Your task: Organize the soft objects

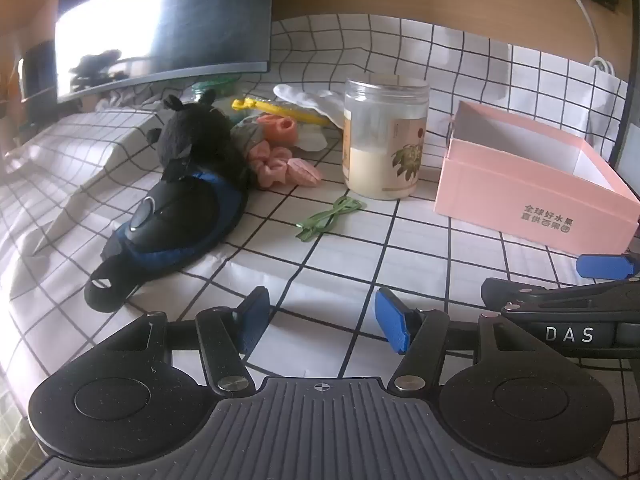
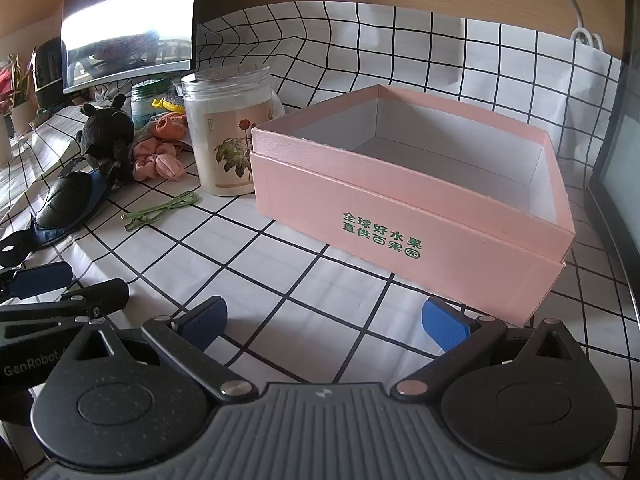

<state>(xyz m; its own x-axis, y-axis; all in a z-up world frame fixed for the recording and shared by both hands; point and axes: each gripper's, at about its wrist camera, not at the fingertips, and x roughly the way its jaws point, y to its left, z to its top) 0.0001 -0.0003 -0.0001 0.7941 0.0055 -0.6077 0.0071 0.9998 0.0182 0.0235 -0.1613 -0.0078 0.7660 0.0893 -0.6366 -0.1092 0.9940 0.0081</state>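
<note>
A black plush toy (image 1: 200,136) sits at the back left, also in the right wrist view (image 2: 108,136). Beside it lie a pink scrunchie (image 1: 272,164), an orange soft piece (image 1: 278,126) and a black and blue padded item (image 1: 180,220). An open pink box (image 1: 536,184) stands at the right, and its inside shows nothing in the right wrist view (image 2: 420,184). My left gripper (image 1: 320,320) is open and empty low over the cloth. My right gripper (image 2: 324,324) is open and empty in front of the box.
A clear jar (image 1: 384,140) with white contents stands between the soft things and the box. A green ribbon (image 1: 328,216) lies on the checked cloth (image 1: 360,260). A monitor (image 1: 160,28) stands at the back left, with white cloth (image 1: 308,98) and a yellow item (image 1: 276,108) behind the jar.
</note>
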